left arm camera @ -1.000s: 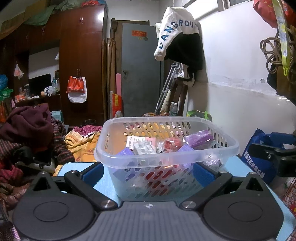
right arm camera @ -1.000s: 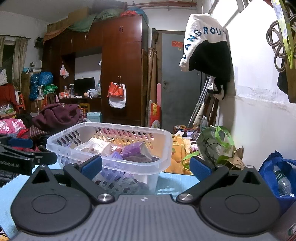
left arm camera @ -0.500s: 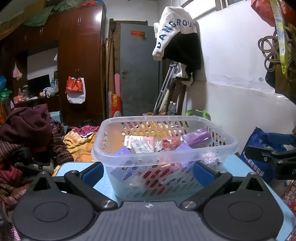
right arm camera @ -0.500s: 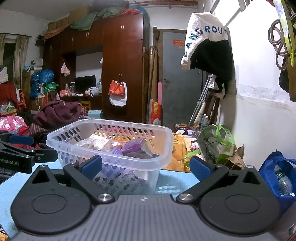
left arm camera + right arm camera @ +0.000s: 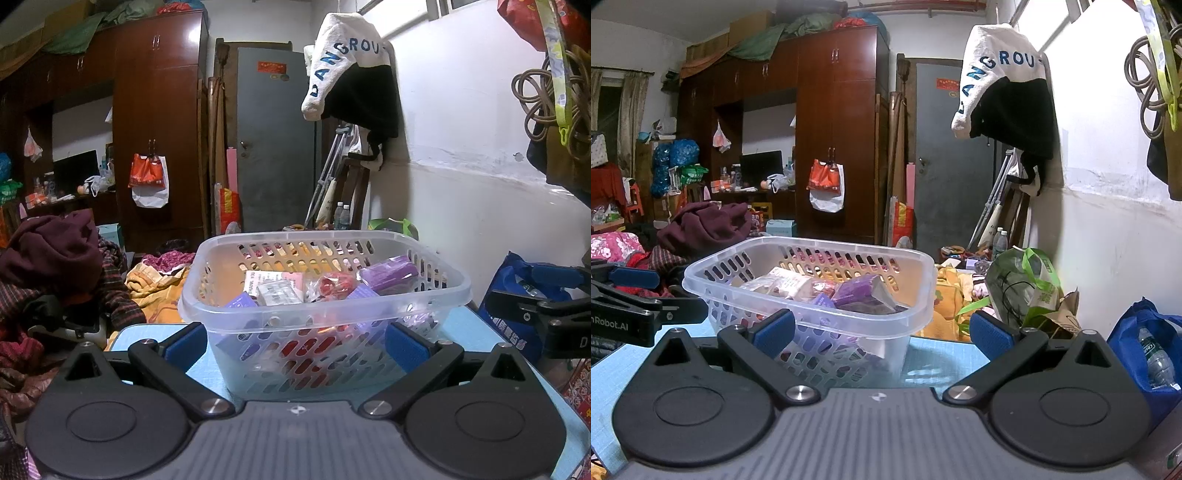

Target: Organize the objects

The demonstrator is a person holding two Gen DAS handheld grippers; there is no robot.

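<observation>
**Basket nudged closer, nothing gripped**

Compared with a second ago: clear slotted plastic basket [image 5: 325,295] slightly nearer and more leftward in left view, contents unmoved. Probably sorting near done. Left gripper [image 5: 295,341] spread wide, empty, straddling basket's near wall. Purple packet [image 5: 388,273] and red wrapped item [image 5: 334,284] inside. Right gripper [image 5: 882,332] likewise agape, empty, just beside basket on blue tabletop [image 5: 942,360]. Beyond: green bag [image 5: 1030,288]; no obstruction.

Left hand-held gripper [image 5: 293,341] is showing black link arms, blue finger pads [image 5: 184,341], silver pivot screws and a ribbed grey body with two round black discs. Right hand-held gripper [image 5: 882,330] is looking identical; white "nRobot.AI" lettering is showing on the left one's side.
</observation>
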